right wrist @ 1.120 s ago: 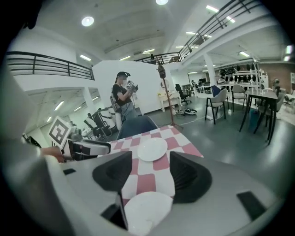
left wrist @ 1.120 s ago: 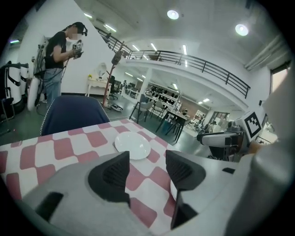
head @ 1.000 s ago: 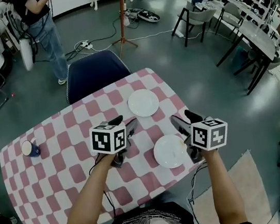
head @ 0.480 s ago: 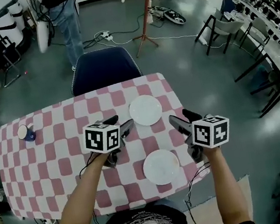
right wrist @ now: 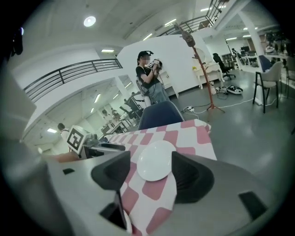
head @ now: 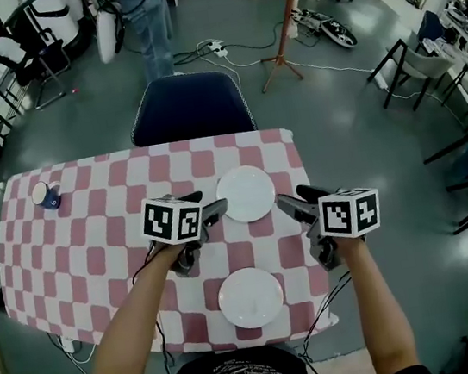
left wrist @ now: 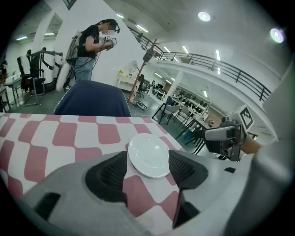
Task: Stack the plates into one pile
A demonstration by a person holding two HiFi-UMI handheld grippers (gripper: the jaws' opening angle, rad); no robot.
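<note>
**Over the checked surface (head: pixel 95 246), jaws wide and nothing held**

At the middle of the head view I am holding the left gripper (head: pixel 209 205) and the right gripper (head: pixel 295 199) above the pink-and-white cloth, one on each side of the far plate (head: pixel 246 193). The left gripper's jaws are opening and standing wide. Nothing is being pinched between them, and its own view is showing the far plate lying on the cloth beyond the pads. The right gripper's jaws are standing wide apart as well, gripping nothing, with the same plate framed beyond them. The near plate (head: pixel 251 298) is lying at the lower centre of the frame, close to the near edge of the surface and well apart from the far one. A blue cup (head: pixel 45 195) is sitting at the left of the frame, and a dark blue chair (head: pixel 190 108) is standing beyond the far edge.
</note>
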